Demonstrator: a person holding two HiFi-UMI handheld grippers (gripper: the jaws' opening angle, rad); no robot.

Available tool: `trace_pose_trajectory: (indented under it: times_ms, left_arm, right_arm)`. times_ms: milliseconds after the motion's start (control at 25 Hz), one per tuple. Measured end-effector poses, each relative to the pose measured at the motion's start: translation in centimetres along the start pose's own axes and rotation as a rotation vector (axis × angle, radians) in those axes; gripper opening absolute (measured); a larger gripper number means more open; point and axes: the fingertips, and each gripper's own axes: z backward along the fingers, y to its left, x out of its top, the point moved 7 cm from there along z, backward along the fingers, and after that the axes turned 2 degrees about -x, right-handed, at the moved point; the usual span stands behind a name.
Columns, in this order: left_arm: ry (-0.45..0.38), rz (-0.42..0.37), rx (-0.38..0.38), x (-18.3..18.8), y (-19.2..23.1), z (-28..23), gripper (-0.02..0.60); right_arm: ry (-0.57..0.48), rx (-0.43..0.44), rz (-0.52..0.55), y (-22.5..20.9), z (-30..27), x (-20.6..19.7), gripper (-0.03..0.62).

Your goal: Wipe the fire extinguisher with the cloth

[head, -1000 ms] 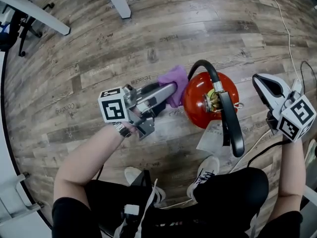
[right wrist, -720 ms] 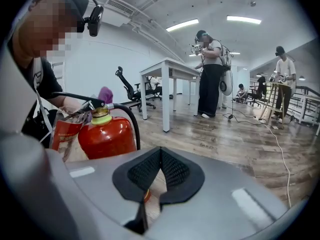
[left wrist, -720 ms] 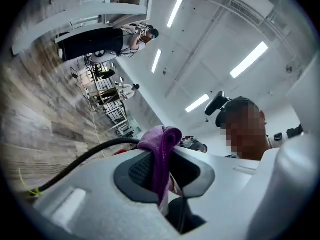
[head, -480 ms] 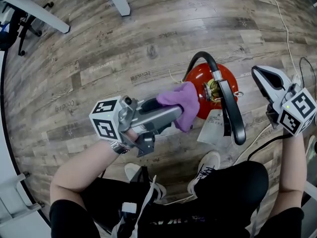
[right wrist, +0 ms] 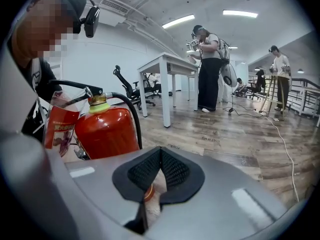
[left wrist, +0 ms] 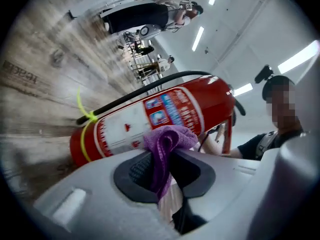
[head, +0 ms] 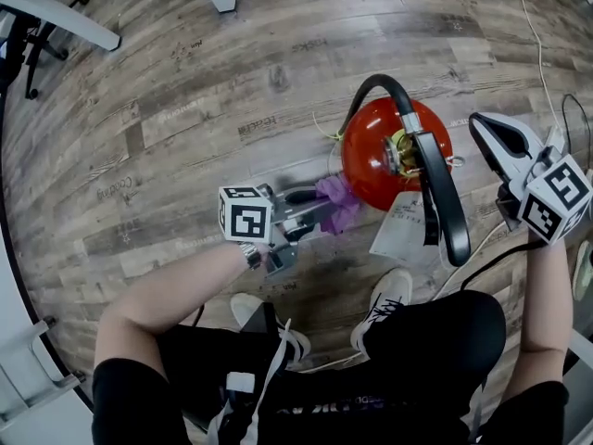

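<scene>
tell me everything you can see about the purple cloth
The purple cloth looks like soft microfibre. It is bunched up and pinched between the jaws of the left gripper, with a tuft sticking out past them. It sits at the side of the red fire extinguisher, by its label; whether it touches is unclear.

Fire extinguisher: one; cloth, purple: one; grippers: two, namely the left gripper and the right gripper; marker cubes: two, one per gripper; black hose: one; paper tag: one; white shoes: two.
</scene>
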Motion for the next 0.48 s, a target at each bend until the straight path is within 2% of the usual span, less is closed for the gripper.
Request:
trace_pose_trajectory:
  times_ms: [200, 280, 360, 480]
  left_arm:
    - [0.095, 0.078, 0.274, -3.2, 10.0, 0.6, 0.064]
    - [0.125, 0.11, 0.358, -3.9, 12.8, 0.7, 0.064]
    - [0.131, 0.124, 0.398, -4.2, 14.4, 0.7, 0.064]
    - [0.116, 0.145, 0.404, -4.6, 14.8, 0.8, 0.066]
  right_arm:
    - [0.019, -0.004, -0.023, 0.1, 0.0, -1.5, 0.005]
    - [0.031, -0.005, -0.03, 0.2, 0.1, -2.2, 0.005]
    - [0.042, -0.007, -0.037, 0.2, 0.3, -2.8, 0.005]
    - [0.049, -0.013, -0.043, 0.3, 0.9, -3.2, 0.005]
